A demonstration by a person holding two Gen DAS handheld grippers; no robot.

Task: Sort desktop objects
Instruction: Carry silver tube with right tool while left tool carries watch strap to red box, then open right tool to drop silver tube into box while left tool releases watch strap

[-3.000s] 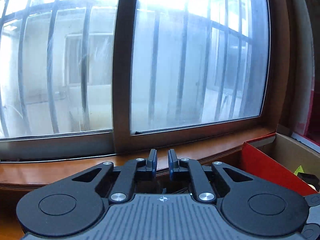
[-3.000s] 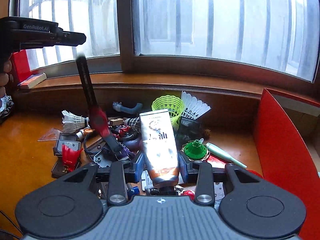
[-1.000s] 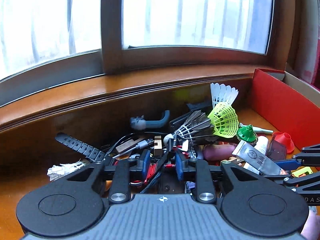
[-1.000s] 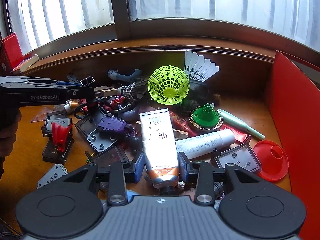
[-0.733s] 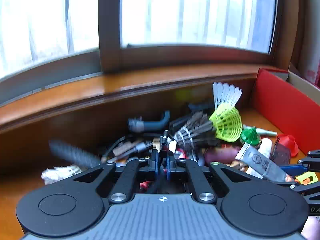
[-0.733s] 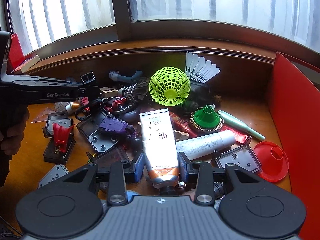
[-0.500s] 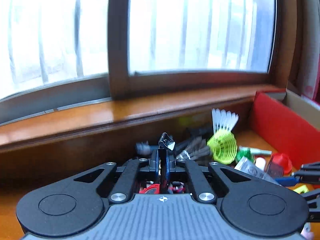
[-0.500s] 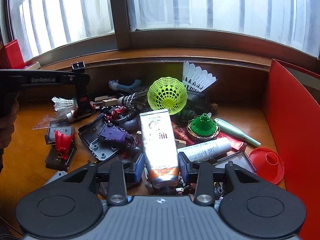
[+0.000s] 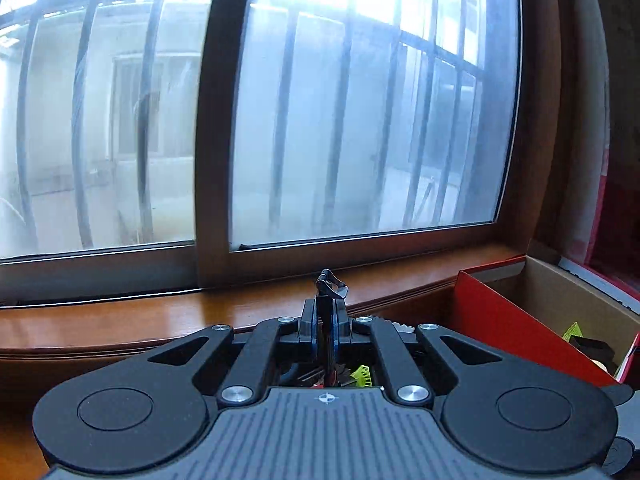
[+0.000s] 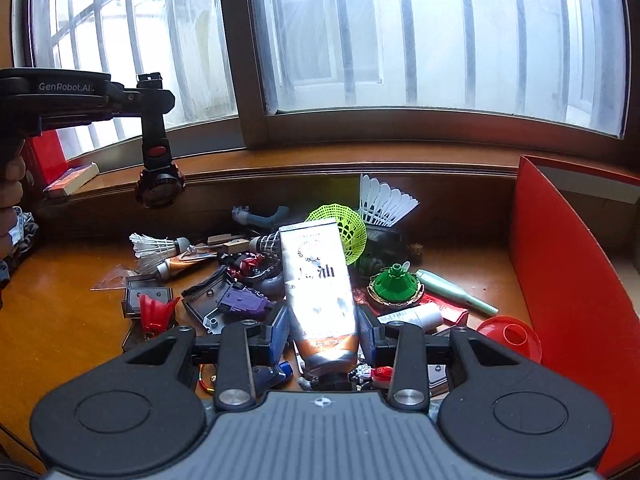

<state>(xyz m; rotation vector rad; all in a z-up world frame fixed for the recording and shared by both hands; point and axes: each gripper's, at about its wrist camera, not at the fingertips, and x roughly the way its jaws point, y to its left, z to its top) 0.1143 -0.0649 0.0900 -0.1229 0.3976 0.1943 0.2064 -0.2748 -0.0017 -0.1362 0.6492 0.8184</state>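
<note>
Left gripper (image 10: pixel 154 92): jaws pressed together on the strap of a black wristwatch (image 10: pixel 160 190). The watch hangs straight down, long axis vertical, above the left part of the desk (image 10: pixel 60 320) and clear of the pile. In the left wrist view the strap's buckle end (image 9: pixel 331 282) sticks up past the pads.

Right gripper (image 10: pixel 322 330): jaws partway apart, pinching a silver tube with an orange band (image 10: pixel 318 280). The tube's long axis runs straight ahead from the jaws, cap toward the camera, raised over the pile.

Deciding relation: the red cardboard box (image 10: pixel 568 280) stands at the right edge of the desk. The tube is just left of its wall; the watch is well apart, across the whole pile. Judged: the right hand is nearer and has the shorter carry.

Count, left to right:
- white feather shuttlecocks: two, (image 10: pixel 154 246) and (image 10: pixel 384 200)
- green plastic shuttlecock (image 10: pixel 344 228): one
- green cone top (image 10: pixel 394 280): one
- red funnel (image 10: pixel 510 338): one
</note>
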